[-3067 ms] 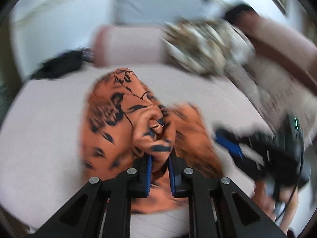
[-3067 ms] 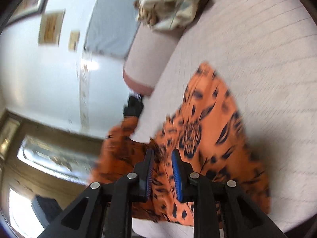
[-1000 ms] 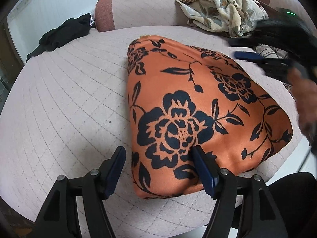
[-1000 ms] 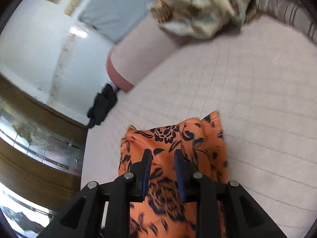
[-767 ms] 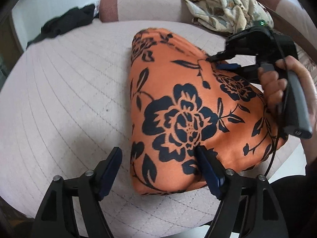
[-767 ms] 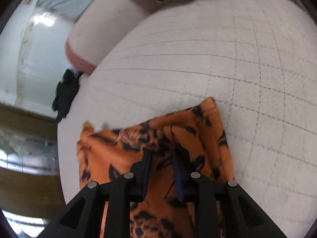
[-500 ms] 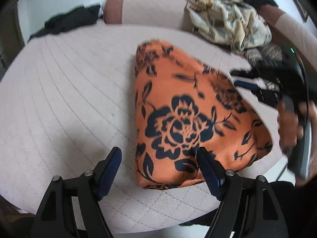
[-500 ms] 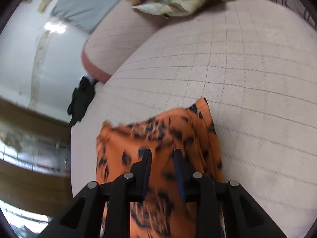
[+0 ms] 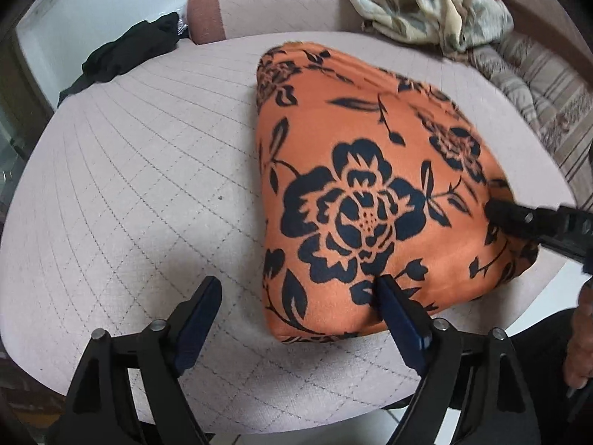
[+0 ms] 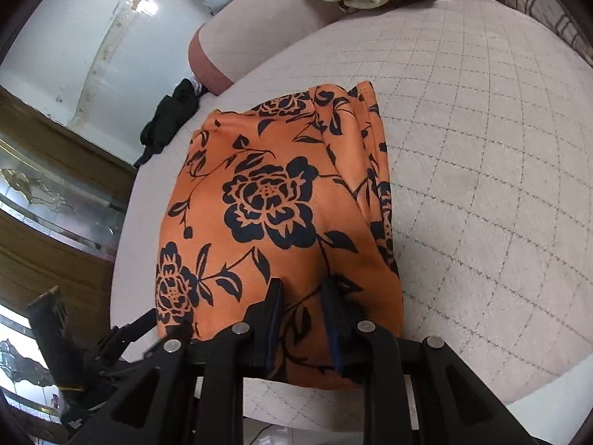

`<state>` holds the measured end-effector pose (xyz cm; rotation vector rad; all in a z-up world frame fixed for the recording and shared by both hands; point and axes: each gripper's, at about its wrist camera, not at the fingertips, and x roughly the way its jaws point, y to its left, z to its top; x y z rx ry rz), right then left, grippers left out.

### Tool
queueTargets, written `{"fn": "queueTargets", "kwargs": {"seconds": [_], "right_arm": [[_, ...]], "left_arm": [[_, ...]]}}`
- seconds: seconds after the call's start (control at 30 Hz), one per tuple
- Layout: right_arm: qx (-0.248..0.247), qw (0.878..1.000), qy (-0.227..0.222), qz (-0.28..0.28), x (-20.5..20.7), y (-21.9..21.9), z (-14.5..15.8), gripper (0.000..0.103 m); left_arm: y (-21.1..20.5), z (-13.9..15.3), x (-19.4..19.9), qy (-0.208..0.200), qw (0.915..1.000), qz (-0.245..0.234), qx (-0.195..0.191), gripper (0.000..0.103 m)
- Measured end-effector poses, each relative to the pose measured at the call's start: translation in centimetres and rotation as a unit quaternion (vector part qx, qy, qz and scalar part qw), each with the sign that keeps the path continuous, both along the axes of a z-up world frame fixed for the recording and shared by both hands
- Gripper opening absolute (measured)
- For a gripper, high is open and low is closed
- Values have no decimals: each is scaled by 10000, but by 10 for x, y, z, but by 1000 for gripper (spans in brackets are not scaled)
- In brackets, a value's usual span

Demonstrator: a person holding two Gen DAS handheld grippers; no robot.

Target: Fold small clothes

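Note:
An orange garment with black flowers (image 9: 363,193) lies folded and flat on the quilted pink cushion (image 9: 148,185). My left gripper (image 9: 296,296) is open, low over the garment's near left corner, one finger on the cloth, the other over bare cushion. The right gripper (image 9: 496,215) enters that view from the right, resting on the garment's right corner. In the right wrist view the garment (image 10: 274,200) stretches away from my right gripper (image 10: 302,289), whose fingers stand close together over the cloth edge; whether they pinch it is unclear.
A crumpled floral cloth (image 9: 426,3) and a striped cloth (image 9: 537,85) lie at the back right. A black garment (image 9: 126,55) lies at the back left. The pink backrest (image 9: 274,3) runs along the back. The cushion's front edge (image 9: 333,415) is close.
The right gripper has moved from the garment's upper right side down to its near right corner. The left gripper stays open at the near left corner. The garment lies still.

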<state>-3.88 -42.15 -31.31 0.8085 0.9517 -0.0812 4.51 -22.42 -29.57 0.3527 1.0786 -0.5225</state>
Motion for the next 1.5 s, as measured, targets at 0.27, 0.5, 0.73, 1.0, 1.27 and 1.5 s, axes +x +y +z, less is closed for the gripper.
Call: {"fn": "queueTargets", "kwargs": {"seconds": [0.27,0.5,0.73,1.0,1.27,1.5], "right_arm": [[33,9999,31,-132,-9,1,-5,25],[27,9998,65,-167,-4,-1,11,25],[-543,9980,-15,-330,23,-2,51,26],[-1212,9873,972,-324,65,20,14,27],[-1335,9868,913,5,100,27,59,26],[-954,9853,1065,932,172,42,40,26]], "left_arm": [[5,2,-7,-105,9985,-434,-329,86],[40,33,4,-584,9870,-825,-1246,86],[41,10,44,-36,9868,-471,-1550,87],[38,-3,35,9,9868,-288,-1592,91],[29,2,23,-444,9891,-523,-1302,91],[27,2,25,-436,9886,-561,-1328,91]]}}
